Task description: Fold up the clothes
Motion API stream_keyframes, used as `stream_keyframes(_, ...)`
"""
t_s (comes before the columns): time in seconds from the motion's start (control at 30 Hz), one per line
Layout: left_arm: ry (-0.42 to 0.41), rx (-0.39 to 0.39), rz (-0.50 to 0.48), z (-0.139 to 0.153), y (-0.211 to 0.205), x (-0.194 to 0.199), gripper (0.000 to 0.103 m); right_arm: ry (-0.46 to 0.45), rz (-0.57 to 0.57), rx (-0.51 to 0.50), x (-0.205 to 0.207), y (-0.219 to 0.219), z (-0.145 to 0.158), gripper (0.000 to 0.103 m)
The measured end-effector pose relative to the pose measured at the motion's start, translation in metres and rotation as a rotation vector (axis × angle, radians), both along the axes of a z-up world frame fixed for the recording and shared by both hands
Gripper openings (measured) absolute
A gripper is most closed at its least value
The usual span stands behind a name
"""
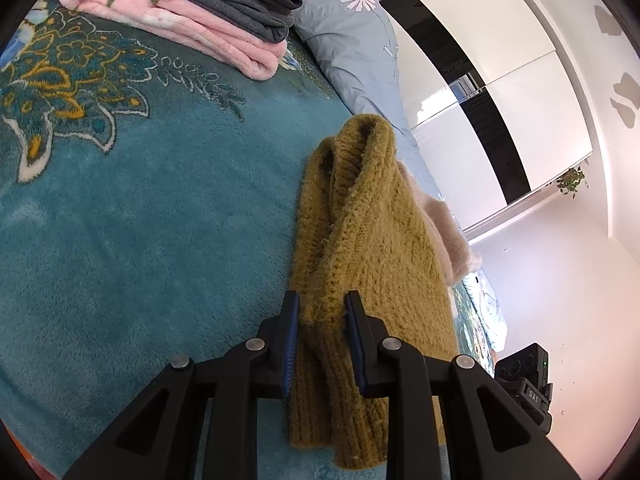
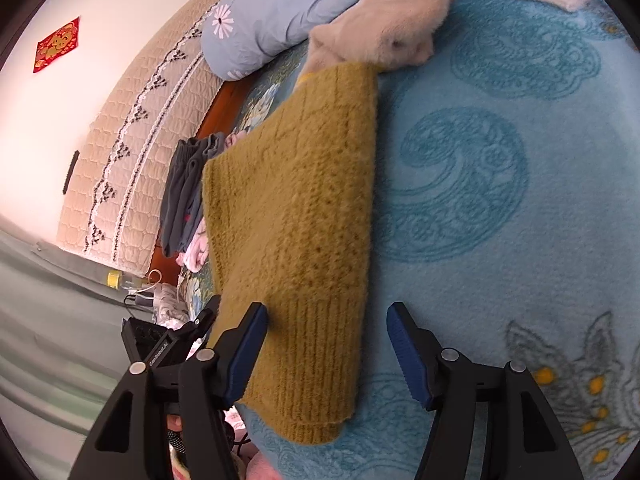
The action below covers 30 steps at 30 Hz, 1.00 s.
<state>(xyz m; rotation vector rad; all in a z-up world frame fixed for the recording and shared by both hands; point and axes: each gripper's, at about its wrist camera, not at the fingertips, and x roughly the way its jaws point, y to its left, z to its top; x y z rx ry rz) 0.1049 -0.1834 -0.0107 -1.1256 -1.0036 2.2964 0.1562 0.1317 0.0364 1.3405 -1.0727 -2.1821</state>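
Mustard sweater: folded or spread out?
Folded. The sweater lies on the blanket as a narrow doubled panel with a fold edge, its bunched end pinched in the left gripper.

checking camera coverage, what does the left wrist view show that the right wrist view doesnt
Only the left wrist: the left gripper shut on a bunched fold of the mustard knit sweater, and white wardrobe doors. Only the right wrist: the right gripper open, the quilted headboard, a red wall decoration. Both: sweater, teal blanket, grey-and-pink folded stack.
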Motion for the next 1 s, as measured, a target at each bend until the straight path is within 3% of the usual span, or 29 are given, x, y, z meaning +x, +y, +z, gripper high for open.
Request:
stream_keyframes(0.27, -0.006, 0.026, -0.003, -0.001, -0.003, -0.001, 0.024, 0.001, 0.013, 0.021, 0.001, -0.026, -0.002, 0.067)
stream_keyframes(0.6, -0.014, 0.052, -0.004, -0.003, -0.004, -0.001, 0.024, 0.008, 0.001, 0.018, 0.011, -0.028, -0.004, 0.065)
stream_keyframes(0.73, -0.012, 0.056, -0.009, -0.003, -0.004, -0.002, 0.024, -0.006, -0.029, 0.024, 0.014, -0.028, -0.003, 0.051)
stream_keyframes(0.8, -0.005, 0.053, -0.017, -0.001, -0.002, -0.002, 0.025, -0.012, -0.051, 0.020, 0.016, -0.027, -0.001, 0.035)
stream_keyframes(1.0, 0.020, 0.046, -0.056, 0.005, 0.003, -0.001, 0.024, -0.008, -0.073, 0.018, 0.016, -0.019, 0.012, 0.027)
